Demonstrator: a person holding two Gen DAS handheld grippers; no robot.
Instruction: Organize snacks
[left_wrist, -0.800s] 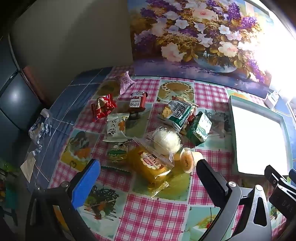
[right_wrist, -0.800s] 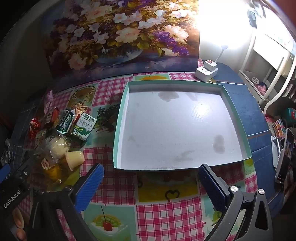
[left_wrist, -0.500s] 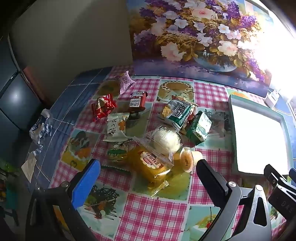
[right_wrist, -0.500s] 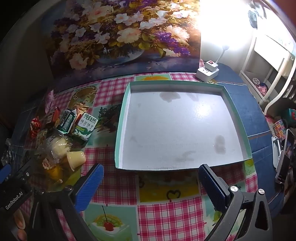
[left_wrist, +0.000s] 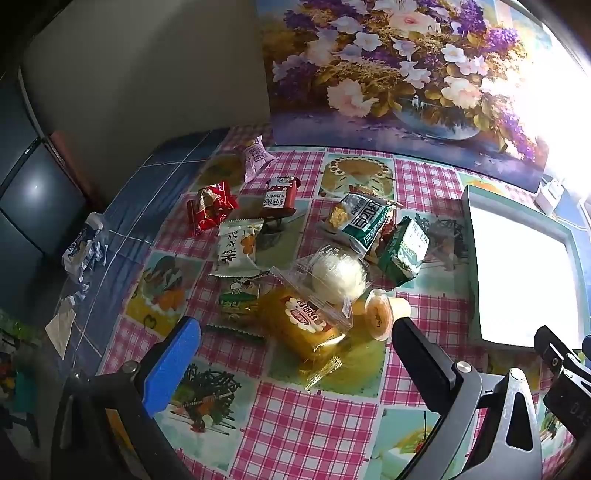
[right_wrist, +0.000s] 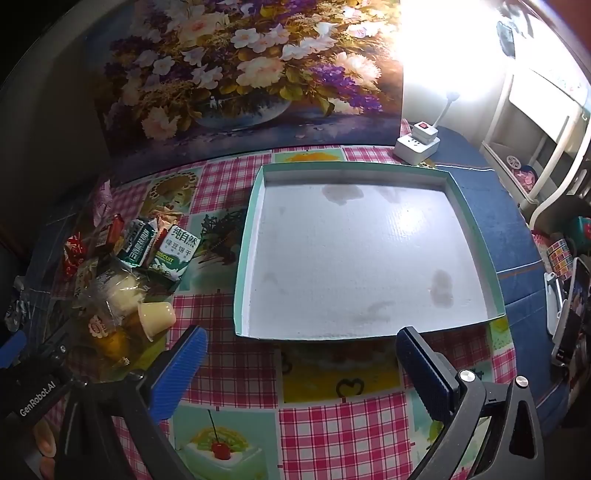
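Observation:
Several snacks lie in a pile on the checked tablecloth: an orange cake pack, a white bun in clear wrap, a jelly cup, a green biscuit box, a green-white packet, red candies. My left gripper is open and empty just before the pile. A shallow teal-rimmed white tray lies to the right, nothing in it. My right gripper is open and empty before the tray's near rim. The pile shows at the left of the right wrist view, with the jelly cup nearest.
A flower painting stands against the wall behind the table. A white power strip sits at the back right. Crumpled wrappers lie on the blue tiles at the left edge. A white rack stands right of the table.
Both views have shifted very slightly; the right gripper drifted a little left. Nothing was taken hold of or let go.

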